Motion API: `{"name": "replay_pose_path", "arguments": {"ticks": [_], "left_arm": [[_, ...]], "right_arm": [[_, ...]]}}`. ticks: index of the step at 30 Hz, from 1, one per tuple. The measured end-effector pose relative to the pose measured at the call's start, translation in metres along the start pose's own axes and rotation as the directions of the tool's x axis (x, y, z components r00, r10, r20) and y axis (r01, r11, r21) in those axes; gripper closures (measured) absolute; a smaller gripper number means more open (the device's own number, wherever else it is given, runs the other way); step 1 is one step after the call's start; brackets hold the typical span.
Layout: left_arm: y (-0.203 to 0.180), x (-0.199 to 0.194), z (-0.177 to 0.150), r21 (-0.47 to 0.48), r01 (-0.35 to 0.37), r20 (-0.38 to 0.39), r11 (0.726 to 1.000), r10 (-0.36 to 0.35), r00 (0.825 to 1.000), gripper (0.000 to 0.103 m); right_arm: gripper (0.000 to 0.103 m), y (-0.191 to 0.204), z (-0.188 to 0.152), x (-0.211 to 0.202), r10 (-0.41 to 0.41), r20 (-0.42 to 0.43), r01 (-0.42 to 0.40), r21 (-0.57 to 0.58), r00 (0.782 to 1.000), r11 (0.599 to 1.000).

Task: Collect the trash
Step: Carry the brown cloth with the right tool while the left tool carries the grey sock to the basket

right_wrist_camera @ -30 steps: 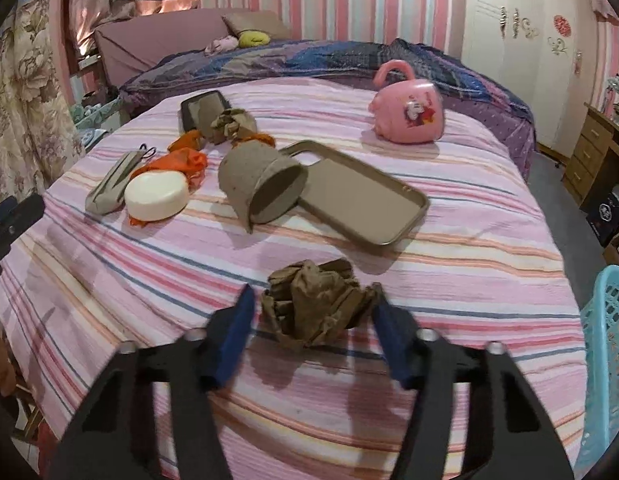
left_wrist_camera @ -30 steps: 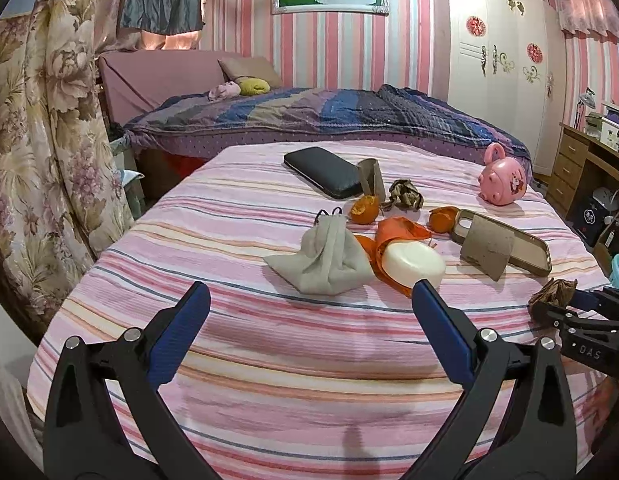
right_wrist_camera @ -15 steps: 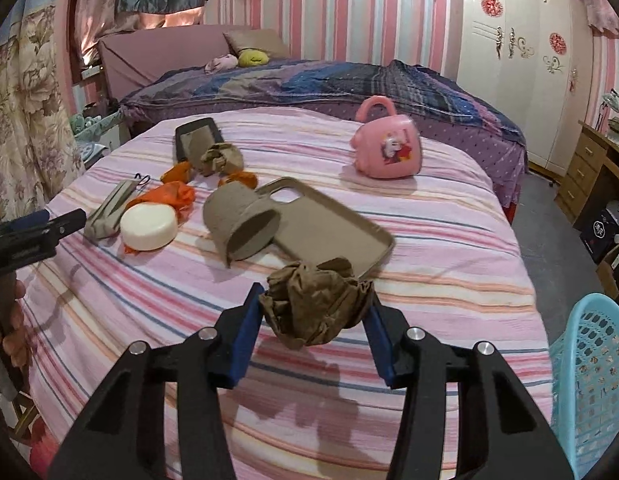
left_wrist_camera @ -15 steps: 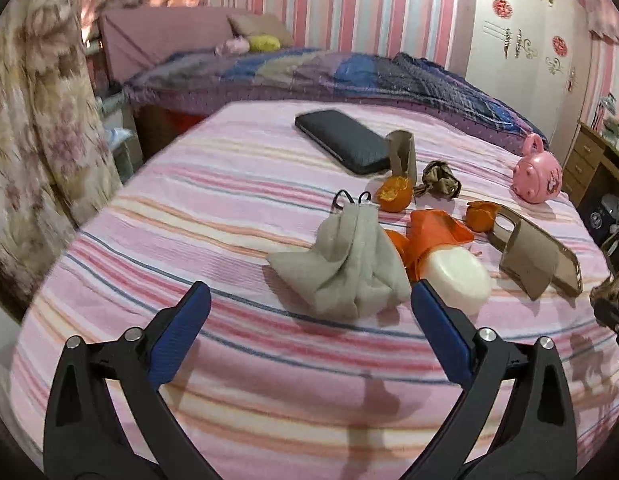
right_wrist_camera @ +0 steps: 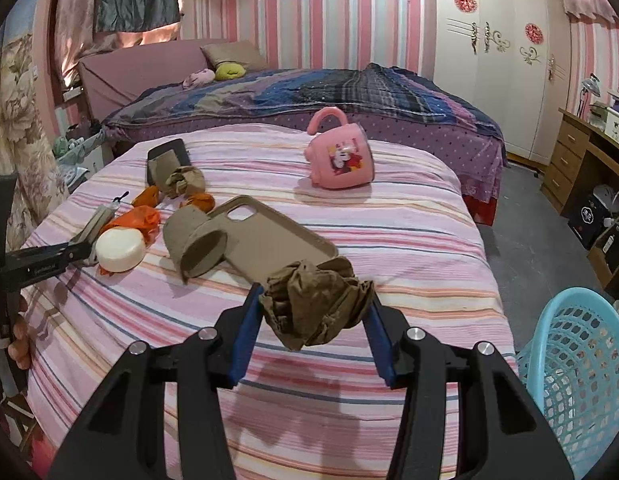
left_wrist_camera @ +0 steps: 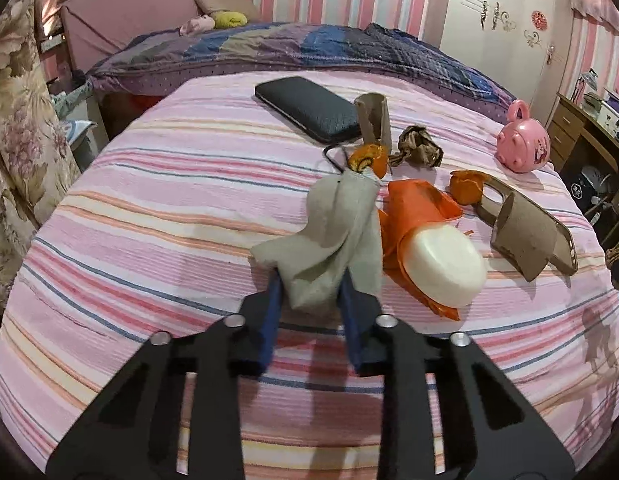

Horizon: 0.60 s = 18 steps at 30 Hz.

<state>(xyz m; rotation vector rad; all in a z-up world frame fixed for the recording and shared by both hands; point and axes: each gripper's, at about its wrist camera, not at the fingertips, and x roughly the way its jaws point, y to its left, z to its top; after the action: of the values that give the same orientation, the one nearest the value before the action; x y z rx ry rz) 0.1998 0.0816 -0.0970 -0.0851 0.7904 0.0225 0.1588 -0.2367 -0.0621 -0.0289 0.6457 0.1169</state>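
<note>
Black claw (left_wrist_camera: 309, 300) frames, blue fingers (right_wrist_camera: 245, 328), silver screws

From the left wrist we look forward along the left gripper (left_wrist_camera: 309, 292), low and close over the striped tabletop (left_wrist_camera: 149, 208), facing the bed (left_wrist_camera: 269, 48). From the right wrist we look along the right gripper (right_wrist_camera: 313, 312) from the table's right edge, blue basket (right_wrist_camera: 581, 364) just right of its fingers. Both views share the pink mug (left_wrist_camera: 523, 146) (right_wrist_camera: 341, 160), phone case (left_wrist_camera: 549, 236) (right_wrist_camera: 265, 236), bed and wardrobe (left_wrist_camera: 505, 20) (right_wrist_camera: 497, 52).
</note>
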Motion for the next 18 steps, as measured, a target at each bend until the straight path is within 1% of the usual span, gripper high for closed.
{"name": "replay_pose_path", "arguments": {"ticks": [5,7,10,15,18], "left_arm": [[0.001,-0.019,-0.005,-0.005,-0.062,0.070,0.998,0.062,0.996,0.083],[0.002,-0.034,-0.008,-0.010,-0.101,0.113,0.995,0.101,0.988,0.083],[0.003,-0.056,-0.009,-0.022,-0.137,0.163,0.990,0.138,0.977,0.083],[-0.007,-0.085,-0.008,-0.011,-0.144,0.222,0.990,0.143,0.964,0.083],[-0.022,-0.098,-0.007,0.008,-0.125,0.238,0.992,0.119,0.964,0.082]], "right_arm": [[0.054,-0.011,0.001,-0.007,-0.008,0.018,0.008,0.009,1.000,1.000],[0.054,-0.014,0.001,-0.010,-0.012,0.024,0.012,0.011,1.000,1.000],[0.054,-0.021,0.000,-0.014,-0.021,0.031,0.020,0.013,0.999,1.000],[0.054,-0.034,-0.001,-0.021,-0.031,0.044,0.030,0.033,0.999,0.999],[0.054,-0.044,-0.001,-0.027,-0.037,0.056,0.034,0.053,0.998,0.998]]}}
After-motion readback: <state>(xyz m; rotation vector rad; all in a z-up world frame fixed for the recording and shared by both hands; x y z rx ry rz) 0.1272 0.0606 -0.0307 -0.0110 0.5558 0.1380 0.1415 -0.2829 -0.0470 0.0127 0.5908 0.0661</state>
